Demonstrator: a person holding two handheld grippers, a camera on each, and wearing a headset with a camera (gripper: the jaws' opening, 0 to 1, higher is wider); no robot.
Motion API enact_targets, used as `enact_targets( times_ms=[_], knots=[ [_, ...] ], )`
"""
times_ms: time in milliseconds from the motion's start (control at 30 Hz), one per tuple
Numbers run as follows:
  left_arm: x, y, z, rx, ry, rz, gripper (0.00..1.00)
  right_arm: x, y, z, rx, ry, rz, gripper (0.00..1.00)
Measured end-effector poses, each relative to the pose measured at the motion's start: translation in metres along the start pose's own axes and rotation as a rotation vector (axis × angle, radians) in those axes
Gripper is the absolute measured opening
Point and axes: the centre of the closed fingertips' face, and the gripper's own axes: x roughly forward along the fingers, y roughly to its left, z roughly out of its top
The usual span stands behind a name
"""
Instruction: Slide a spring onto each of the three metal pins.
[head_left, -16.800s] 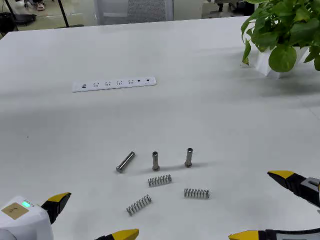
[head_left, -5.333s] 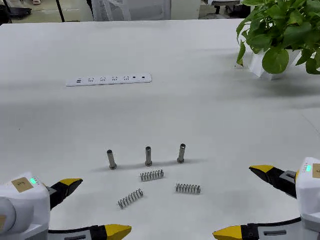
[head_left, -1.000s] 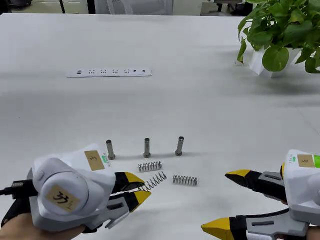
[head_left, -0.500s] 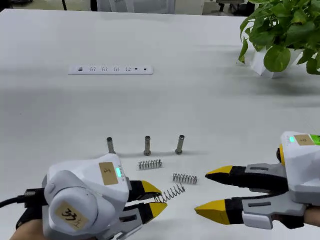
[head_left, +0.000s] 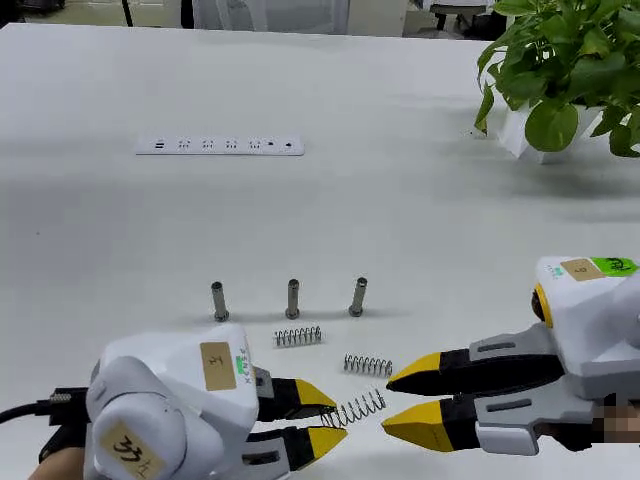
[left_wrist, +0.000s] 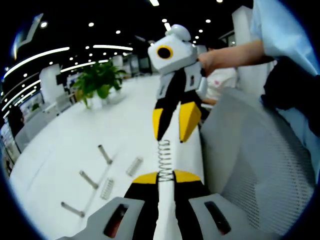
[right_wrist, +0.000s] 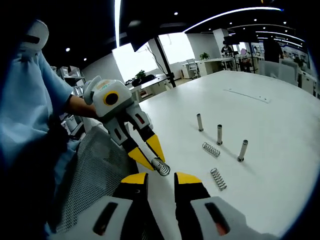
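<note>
Three metal pins stand upright in a row on the white table: left pin (head_left: 219, 300), middle pin (head_left: 293, 298), right pin (head_left: 358, 296). Two springs lie in front of them, one (head_left: 298, 337) near the middle pin, another (head_left: 367, 365) further right. My left gripper (head_left: 332, 417) (left_wrist: 165, 176) is shut on one end of a third spring (head_left: 352, 408) (left_wrist: 164, 157), held above the table's near edge. My right gripper (head_left: 392, 402) (right_wrist: 161, 178) faces it, open, its yellow tips on either side of that spring's free end (right_wrist: 161, 166).
A white power strip (head_left: 220, 146) lies at the far left of the table. A potted plant (head_left: 560, 70) stands at the back right. A grey mesh chair (left_wrist: 250, 165) sits just off the table's near edge.
The left gripper has carried its spring to the right and nearer. The right gripper has moved left until its open tips flank the spring's free end.
</note>
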Motion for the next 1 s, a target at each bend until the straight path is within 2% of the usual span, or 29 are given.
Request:
enact_targets(
  times_ms=[133, 600, 767, 933, 1000],
  knots=[
    [-0.0012, -0.0004, -0.0011, 0.003, 0.0, -0.016, 0.1, 0.0018, 0.0024, 0.0003, 0.01, 0.005, 0.019, 0.17],
    [-0.0022, -0.0044, 0.0, 0.026, -0.003, -0.054, 0.1, 0.0088, 0.0045, 0.0007, 0.023, 0.02, 0.044, 0.15],
    [-0.0011, -0.0065, -0.0012, 0.026, 0.0, -0.061, 0.1, 0.0089, 0.0032, 0.0013, 0.019, 0.016, 0.039, 0.12],
    [0.0, -0.0069, -0.005, 0.017, 0.012, -0.056, 0.1, 0.0085, 0.0032, -0.0007, 0.005, 0.038, 0.025, 0.11],
    [0.0007, -0.007, -0.0035, 0.002, 0.0, -0.055, 0.1, 0.0078, 0.0043, 0.0008, -0.01, 0.041, 0.02, 0.11]
  ],
)
